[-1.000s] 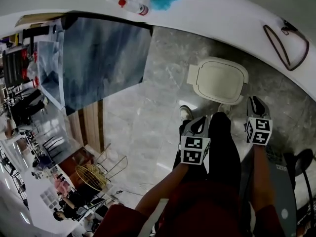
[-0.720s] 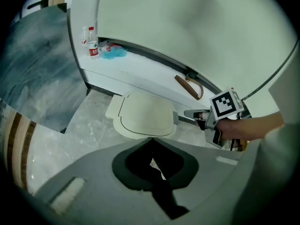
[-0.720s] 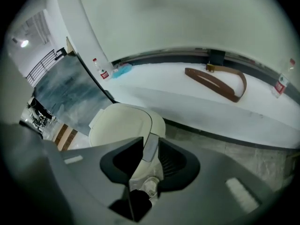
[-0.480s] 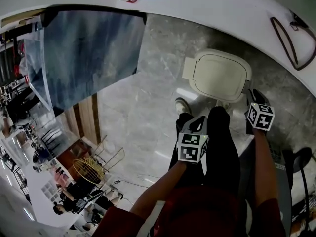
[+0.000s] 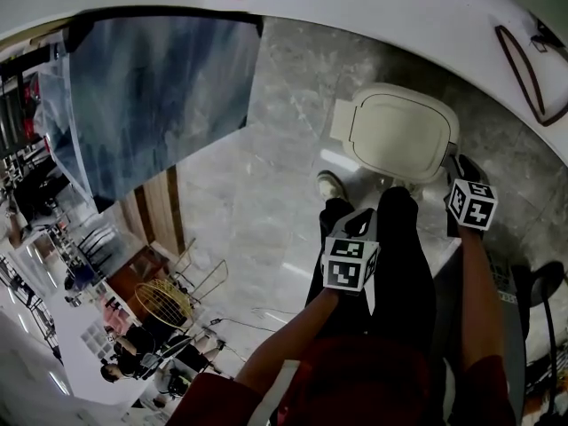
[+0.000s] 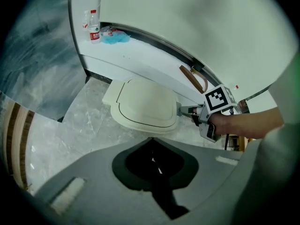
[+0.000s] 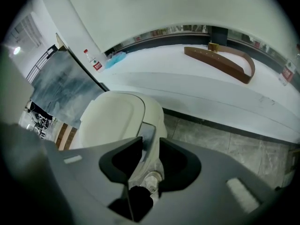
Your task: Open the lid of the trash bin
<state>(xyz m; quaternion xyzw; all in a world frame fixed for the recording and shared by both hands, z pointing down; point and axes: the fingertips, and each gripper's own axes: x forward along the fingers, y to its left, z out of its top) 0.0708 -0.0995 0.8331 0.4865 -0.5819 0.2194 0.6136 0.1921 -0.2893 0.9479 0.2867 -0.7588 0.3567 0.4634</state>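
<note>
- Since the earlier frames both grippers have come lower, and the right gripper (image 5: 459, 169) now sits closer against the right edge of the trash bin (image 7: 157, 110). Its jaws have just been opening.
- The right gripper's jaws stand partly apart. The bin's grey side panel shows in the gap, and neither pad seems to press on it.
- The left gripper (image 5: 358, 224) hangs over the person's dark trouser leg (image 5: 404, 264), short of the bin. Its jaws are drawn together with nothing between them.
- The bin stands on the marble floor (image 5: 266, 202) at the foot of a curved white counter (image 5: 373, 16). Its cream lid (image 5: 397, 136) lies flat down, closed as before.
- A pale shoe (image 5: 331, 185) rests just left of the bin's base.
- On the counter lie a brown strap (image 7: 218, 60), a red-capped bottle (image 6: 94, 26) and a blue bundle (image 6: 116, 37).
- A large blue-grey panel (image 5: 160, 96) stands well to the bin's left.
- A small pale round thing low in the right gripper's gap may be a pedal, but it is too blurred to tell.
</note>
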